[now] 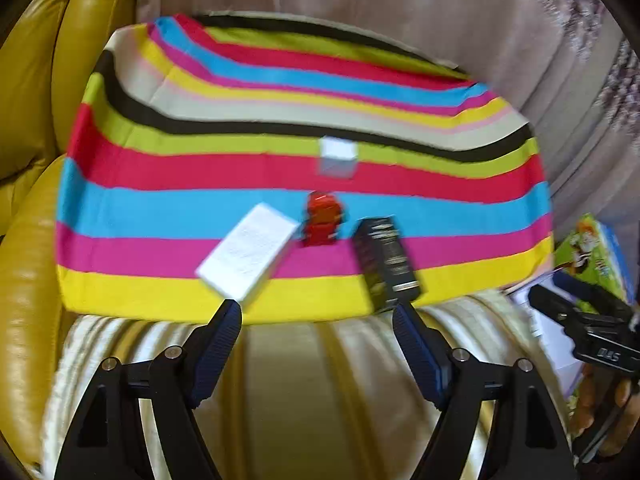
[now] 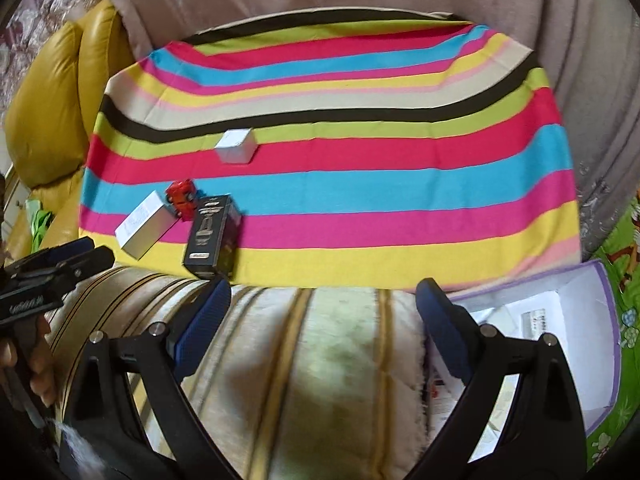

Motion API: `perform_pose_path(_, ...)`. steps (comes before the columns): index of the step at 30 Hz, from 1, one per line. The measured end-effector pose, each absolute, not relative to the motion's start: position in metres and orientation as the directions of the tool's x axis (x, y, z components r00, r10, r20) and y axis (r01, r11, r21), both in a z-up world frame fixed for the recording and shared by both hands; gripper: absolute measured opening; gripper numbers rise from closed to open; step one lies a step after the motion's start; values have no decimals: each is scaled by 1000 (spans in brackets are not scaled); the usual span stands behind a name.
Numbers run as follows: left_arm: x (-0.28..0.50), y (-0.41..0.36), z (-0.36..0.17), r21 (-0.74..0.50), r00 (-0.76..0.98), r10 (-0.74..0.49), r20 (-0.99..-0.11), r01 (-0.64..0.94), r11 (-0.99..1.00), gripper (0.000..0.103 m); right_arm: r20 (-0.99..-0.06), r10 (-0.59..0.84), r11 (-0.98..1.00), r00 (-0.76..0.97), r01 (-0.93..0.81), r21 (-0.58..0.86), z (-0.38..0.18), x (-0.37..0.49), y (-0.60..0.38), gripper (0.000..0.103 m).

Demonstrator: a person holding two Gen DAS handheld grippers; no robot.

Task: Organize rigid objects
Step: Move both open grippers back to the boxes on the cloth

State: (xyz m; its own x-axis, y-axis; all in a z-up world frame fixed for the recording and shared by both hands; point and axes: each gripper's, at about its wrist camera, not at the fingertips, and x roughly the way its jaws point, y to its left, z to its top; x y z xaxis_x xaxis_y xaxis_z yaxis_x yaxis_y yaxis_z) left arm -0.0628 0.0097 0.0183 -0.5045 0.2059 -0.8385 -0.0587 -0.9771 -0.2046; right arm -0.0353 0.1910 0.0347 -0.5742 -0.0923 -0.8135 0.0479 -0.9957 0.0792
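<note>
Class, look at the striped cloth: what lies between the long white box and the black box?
A small red toy car lies between the white box and the black box; both wrist views show it, the right one more sharply.

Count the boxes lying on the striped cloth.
3. A small white cube box sits mid-cloth; a flat white box and a black box lie at the near edge, flanking the red toy car. None seems hidden.

white flat box (image 1: pixel 249 254): lying tilted on the pink and yellow stripes, near left, printed face showing up.
red toy car (image 1: pixel 321 219): sitting just right of the white flat box, on the blue and pink stripes.
black box (image 1: pixel 386 263): lying lengthwise, near right of the car, its near end reaching the cloth's edge.
small white cube box (image 1: pixel 338 157): resting farther back, well apart, on the red and green stripes.
</note>
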Motion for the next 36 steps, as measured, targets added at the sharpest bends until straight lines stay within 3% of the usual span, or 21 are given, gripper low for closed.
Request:
perform_pose_path(13,-98,-18,-14,-153,-396,153,-905,-31,-988,79,-860,-138,-985,-492,158,68,14,-71,133,95)
perform_pose_path(36,-127,-16,-34,-131,-347,148,-926,-72,-989,76,-900,-96,-976,-426,216,2,-24,-124,82,92)
